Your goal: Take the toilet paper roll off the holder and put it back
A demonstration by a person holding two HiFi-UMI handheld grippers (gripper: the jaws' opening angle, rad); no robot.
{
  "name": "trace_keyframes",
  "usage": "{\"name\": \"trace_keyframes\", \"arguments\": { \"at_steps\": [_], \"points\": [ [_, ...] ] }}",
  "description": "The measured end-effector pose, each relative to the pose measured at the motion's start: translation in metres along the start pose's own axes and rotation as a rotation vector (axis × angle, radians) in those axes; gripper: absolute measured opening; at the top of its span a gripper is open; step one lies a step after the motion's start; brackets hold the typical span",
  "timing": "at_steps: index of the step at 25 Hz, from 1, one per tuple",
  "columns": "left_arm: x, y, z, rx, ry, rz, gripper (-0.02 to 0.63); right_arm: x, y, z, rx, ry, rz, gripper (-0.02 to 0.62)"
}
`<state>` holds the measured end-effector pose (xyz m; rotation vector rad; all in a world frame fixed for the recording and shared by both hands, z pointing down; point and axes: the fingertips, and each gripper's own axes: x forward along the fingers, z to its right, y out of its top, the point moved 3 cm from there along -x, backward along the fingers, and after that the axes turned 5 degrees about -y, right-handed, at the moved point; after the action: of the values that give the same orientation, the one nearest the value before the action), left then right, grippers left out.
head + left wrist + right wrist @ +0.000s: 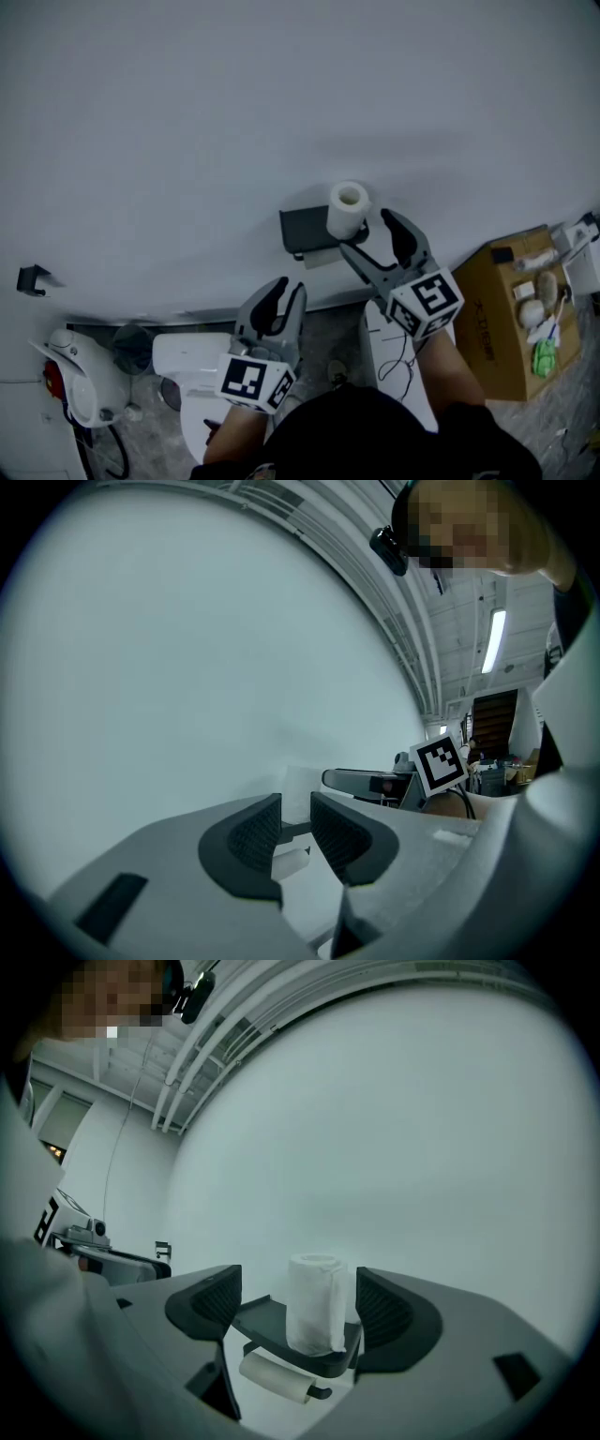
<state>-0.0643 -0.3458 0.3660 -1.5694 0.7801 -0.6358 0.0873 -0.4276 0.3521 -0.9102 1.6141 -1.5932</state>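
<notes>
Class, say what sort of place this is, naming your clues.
Likely a bathroom corner: a wall-mounted paper holder with a toilet roll standing on it, and a white toilet below.

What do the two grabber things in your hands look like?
The left gripper and the right gripper are both grey plastic claws. Each has two curved jaws lined with black ribbed pads. Each also carries a white cube printed with black square markers.

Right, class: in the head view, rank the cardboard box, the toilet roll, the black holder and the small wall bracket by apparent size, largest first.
1. the box
2. the holder and the roll: too alike to rank
3. the bracket
</notes>
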Motion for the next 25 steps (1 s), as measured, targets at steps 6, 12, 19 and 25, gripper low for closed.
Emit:
{"name": "trace_keyframes", "arguments": {
  "at_steps": [6, 12, 19, 25],
  "points": [
    [-0.035, 0.004, 0.008, -0.005, -0.039, 0.007, 0.081, -0.03, 0.007, -0.033, -0.002, -0.039, 0.003, 0.312],
    [-0.076, 0.004, 0.009, -0.025, -0.086, 0.016, 0.081, -0.059, 0.009, -0.081, 0.0, -0.04, -0.002, 0.0],
    [-0.118, -0.005, 0.004, -0.057, -0.139, 0.009, 0.081, -0.083, 0.001, -0.141, -0.054, -0.048, -0.039, -0.002],
    [-0.139, -0.015, 0.006, -0.082, -0.177, -0.007, 0.059, -0.108, -0.011, -0.169, -0.057, -0.087, -0.077, -0.002]
  ]
}}
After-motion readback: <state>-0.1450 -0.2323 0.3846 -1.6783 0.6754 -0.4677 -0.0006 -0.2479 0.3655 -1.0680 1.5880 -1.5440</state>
